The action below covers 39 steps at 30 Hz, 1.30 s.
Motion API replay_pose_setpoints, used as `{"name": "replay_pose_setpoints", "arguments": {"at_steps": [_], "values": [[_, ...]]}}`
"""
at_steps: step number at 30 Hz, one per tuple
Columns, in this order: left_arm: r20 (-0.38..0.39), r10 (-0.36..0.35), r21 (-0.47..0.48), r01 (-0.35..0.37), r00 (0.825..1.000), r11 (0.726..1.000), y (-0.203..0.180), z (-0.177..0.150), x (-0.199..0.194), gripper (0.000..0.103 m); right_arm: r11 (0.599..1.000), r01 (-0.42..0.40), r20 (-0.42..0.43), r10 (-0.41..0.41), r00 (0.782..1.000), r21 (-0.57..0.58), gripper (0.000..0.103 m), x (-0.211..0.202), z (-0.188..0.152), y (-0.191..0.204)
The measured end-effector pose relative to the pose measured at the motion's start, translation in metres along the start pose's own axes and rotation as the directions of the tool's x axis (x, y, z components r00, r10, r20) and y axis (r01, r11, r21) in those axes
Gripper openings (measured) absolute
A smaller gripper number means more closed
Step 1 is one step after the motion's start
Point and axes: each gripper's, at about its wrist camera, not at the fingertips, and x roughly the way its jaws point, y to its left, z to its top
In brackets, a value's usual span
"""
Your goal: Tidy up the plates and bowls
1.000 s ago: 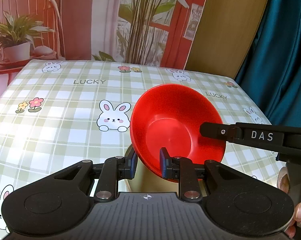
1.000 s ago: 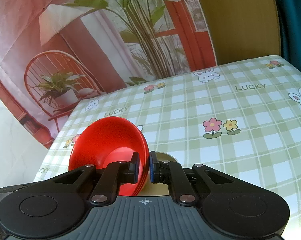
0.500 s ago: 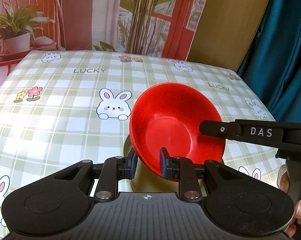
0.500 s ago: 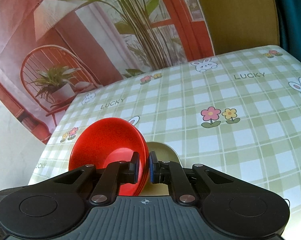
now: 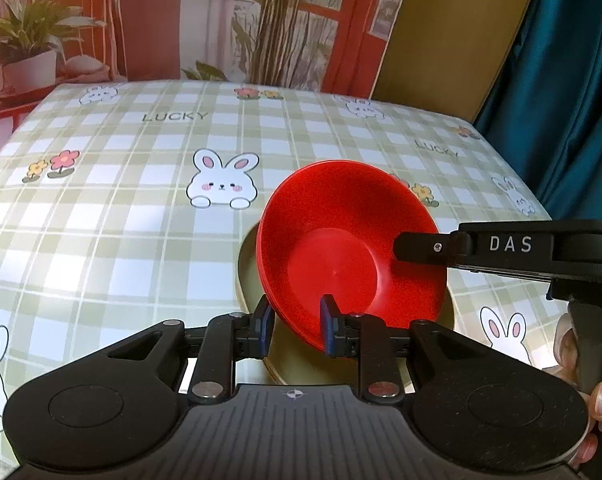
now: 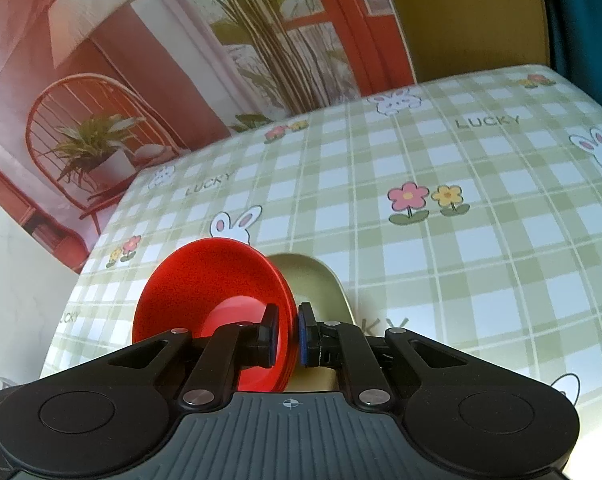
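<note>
A red bowl (image 5: pixel 349 252) is held tilted over a pale olive plate (image 5: pixel 247 276) that lies on the table. My left gripper (image 5: pixel 295 326) is shut on the bowl's near rim, one finger inside and one outside. My right gripper (image 6: pixel 288 338) is shut on the bowl's rim (image 6: pixel 221 292) from the other side; its finger (image 5: pixel 425 246) shows at the right in the left wrist view. The olive plate (image 6: pixel 321 284) shows behind the bowl in the right wrist view. Most of the plate is hidden under the bowl.
The table wears a green checked cloth (image 5: pixel 141 208) with rabbits, flowers and "LUCKY" print. A printed backdrop of plants and a chair stands behind (image 5: pixel 181 20). A teal curtain (image 5: pixel 561 80) hangs at the right. The table edge (image 6: pixel 81 280) falls off at the left.
Both grippers have come down with the red bowl toward the olive plate. The bowl stays tilted and gripped at both sides.
</note>
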Motion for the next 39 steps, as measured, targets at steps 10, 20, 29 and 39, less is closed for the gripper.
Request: {"name": "replay_pose_setpoints", "arguments": {"at_steps": [10,20,29,39], "values": [[-0.014,-0.006,-0.022,0.006,1.000,1.000,0.003,-0.003,0.001,0.026,1.000,0.017,-0.021,-0.018,1.000,-0.016,0.010,0.002,-0.003,0.002],[0.003,0.009,-0.016,-0.009,1.000,1.000,0.001,-0.004,-0.003,0.027,0.997,0.051,-0.008,-0.052,0.999,-0.066,0.012,0.002,-0.004,0.005],[0.066,0.037,-0.020,-0.036,0.997,0.999,0.000,-0.001,-0.017,0.042,0.989,0.087,0.043,-0.082,0.996,-0.120,0.018,-0.007,-0.002,0.011],[0.112,0.068,-0.031,-0.065,0.991,0.997,-0.002,0.003,-0.028,0.047,0.983,0.121,0.082,-0.110,0.991,-0.139,0.021,-0.013,0.001,0.012]]}}
